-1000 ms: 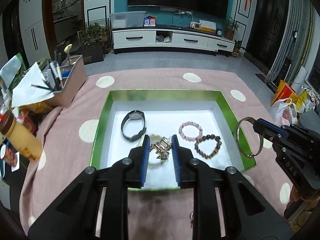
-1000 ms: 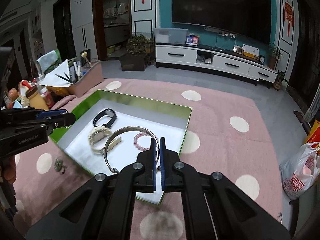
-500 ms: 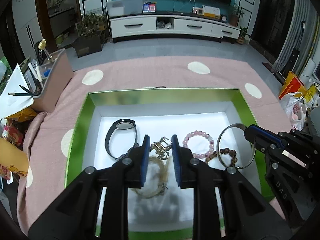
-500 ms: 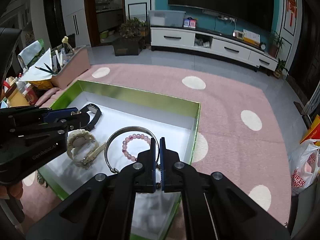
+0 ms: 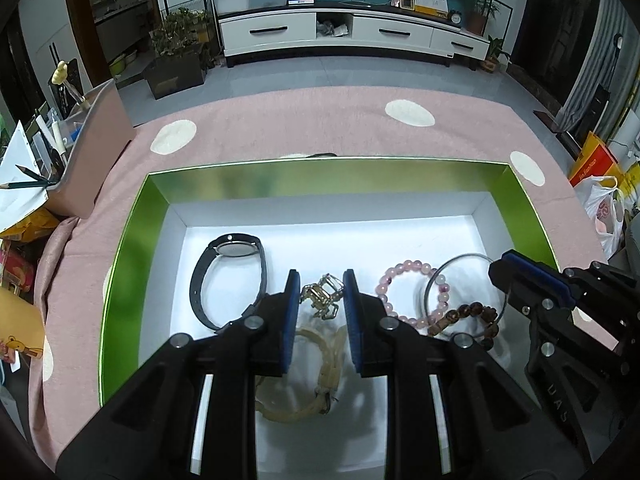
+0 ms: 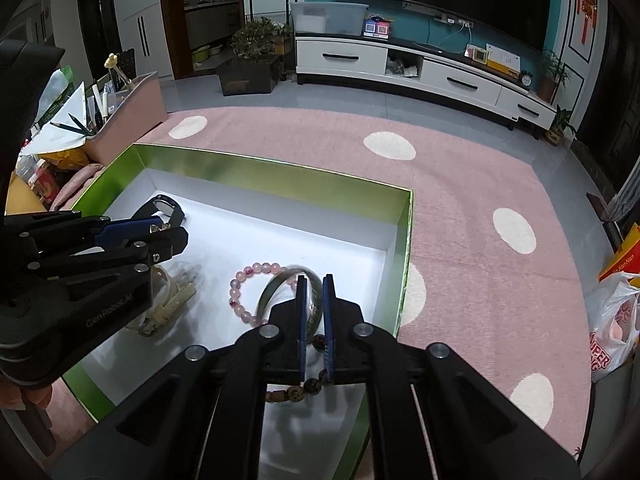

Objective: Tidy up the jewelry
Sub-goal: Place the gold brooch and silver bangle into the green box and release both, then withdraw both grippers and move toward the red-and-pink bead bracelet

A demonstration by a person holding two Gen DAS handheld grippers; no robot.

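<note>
Bracelets — three point(image 5: 412, 296) — with two watches point(image 5: 228, 280) in box point(image 5: 320, 178).

Both grippers' fingers point(image 5: 291, 316) narrowly parted.

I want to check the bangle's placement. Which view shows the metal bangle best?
The left wrist view: the metal bangle shows almost as a full ring over the pink bead bracelet, pinched at its edge by the right tongs. In the right wrist view it appears edge-on, with the tongs' own fingers covering its near part.
</note>
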